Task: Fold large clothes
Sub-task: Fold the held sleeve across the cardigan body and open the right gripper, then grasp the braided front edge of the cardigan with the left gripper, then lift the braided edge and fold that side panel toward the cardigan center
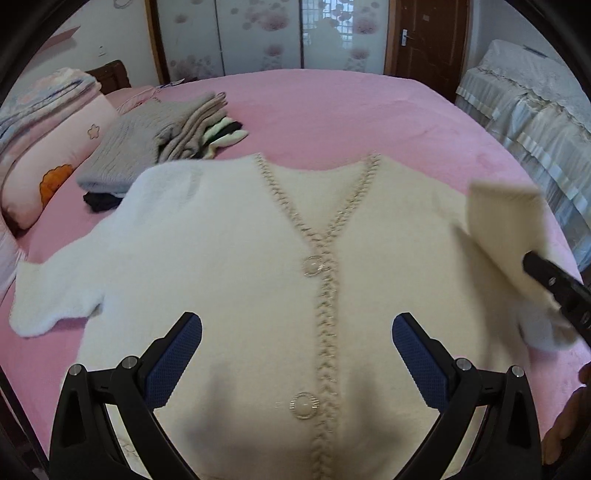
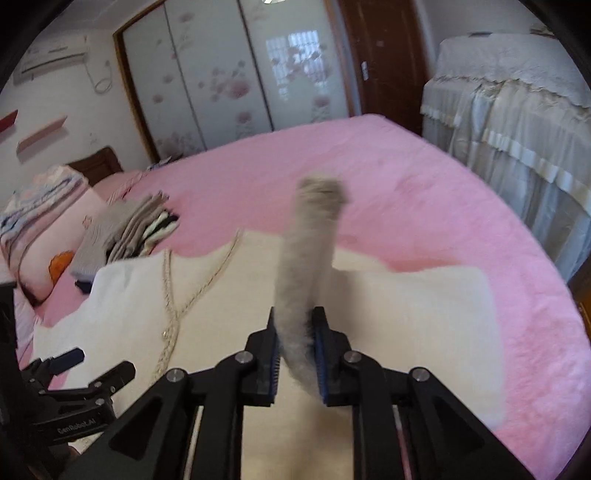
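Observation:
A cream cardigan (image 1: 240, 240) with a braided placket and pearl buttons lies face up on the pink bed (image 1: 332, 110). Its left sleeve is spread out to the side. My left gripper (image 1: 297, 332) hovers open over the cardigan's lower front, with nothing between its blue pads. In the right wrist view this gripper (image 2: 98, 363) shows at the lower left. My right gripper (image 2: 295, 325) is shut on the right sleeve (image 2: 306, 251), which stands up from the jaws, lifted clear of the body of the cardigan (image 2: 221, 295). In the left wrist view the raised sleeve (image 1: 506, 221) hangs from the right gripper (image 1: 535, 269) at the right edge.
A stack of folded clothes (image 1: 155, 147) sits on the bed behind the cardigan's left shoulder, beside a pink pillow (image 1: 55, 158). Furniture under a lace cover (image 1: 535, 110) stands to the right of the bed. Wardrobe doors (image 1: 258, 33) close off the far side.

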The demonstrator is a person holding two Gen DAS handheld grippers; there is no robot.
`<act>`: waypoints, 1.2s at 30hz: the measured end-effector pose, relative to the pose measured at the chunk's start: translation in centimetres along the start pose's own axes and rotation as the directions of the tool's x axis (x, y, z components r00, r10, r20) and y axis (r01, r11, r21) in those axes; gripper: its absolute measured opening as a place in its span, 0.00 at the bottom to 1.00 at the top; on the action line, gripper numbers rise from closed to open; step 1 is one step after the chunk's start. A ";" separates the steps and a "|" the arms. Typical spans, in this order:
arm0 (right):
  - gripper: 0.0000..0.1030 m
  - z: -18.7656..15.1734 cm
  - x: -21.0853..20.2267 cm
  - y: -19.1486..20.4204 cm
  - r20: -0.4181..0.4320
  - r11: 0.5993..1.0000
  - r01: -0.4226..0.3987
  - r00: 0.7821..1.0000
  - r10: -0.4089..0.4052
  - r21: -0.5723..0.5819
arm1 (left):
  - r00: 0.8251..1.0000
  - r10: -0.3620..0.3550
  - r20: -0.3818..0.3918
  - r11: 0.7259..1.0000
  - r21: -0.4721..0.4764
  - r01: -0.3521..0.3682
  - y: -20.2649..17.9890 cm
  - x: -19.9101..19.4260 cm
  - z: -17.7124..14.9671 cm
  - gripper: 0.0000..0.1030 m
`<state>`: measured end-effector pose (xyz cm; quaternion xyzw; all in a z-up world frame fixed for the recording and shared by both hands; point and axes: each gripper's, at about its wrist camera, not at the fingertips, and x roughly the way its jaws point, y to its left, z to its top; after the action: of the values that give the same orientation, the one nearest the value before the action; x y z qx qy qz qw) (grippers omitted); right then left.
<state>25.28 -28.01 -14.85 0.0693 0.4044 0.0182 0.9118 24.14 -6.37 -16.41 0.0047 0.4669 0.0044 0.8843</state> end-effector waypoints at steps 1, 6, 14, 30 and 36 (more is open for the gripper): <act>0.30 -0.9 1.5 1.1 -0.047 0.999 0.019 0.999 -0.020 -0.026 | 1.000 -0.003 -0.015 1.000 -0.008 0.003 0.7 0.4 -0.2 1.00; 0.34 -4.2 2.9 1.7 -0.164 1.000 -0.028 0.986 0.029 0.009 | 0.995 -0.082 -0.061 0.995 -0.054 0.079 2.3 1.9 -0.3 1.00; 0.38 -8.7 -3.9 -3.7 -0.130 0.994 0.064 0.990 -0.052 0.087 | 0.964 -0.250 -0.091 0.968 0.004 0.251 -3.2 3.6 0.3 0.99; 0.38 -12.7 -5.4 -10.7 -0.160 0.943 0.162 0.980 -0.119 0.292 | 0.898 -0.364 -0.247 0.909 0.115 0.401 -14.9 9.3 2.2 0.48; 0.38 -12.3 -3.9 -12.1 -0.162 0.931 0.151 0.982 -0.101 0.333 | 0.914 -0.352 -0.201 0.922 0.094 0.375 -15.6 5.9 5.2 0.13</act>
<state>13.26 -38.99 -21.84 0.1999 0.4688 -0.1067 0.8537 31.79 -21.90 -18.52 -0.0251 0.5369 -0.1904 0.8215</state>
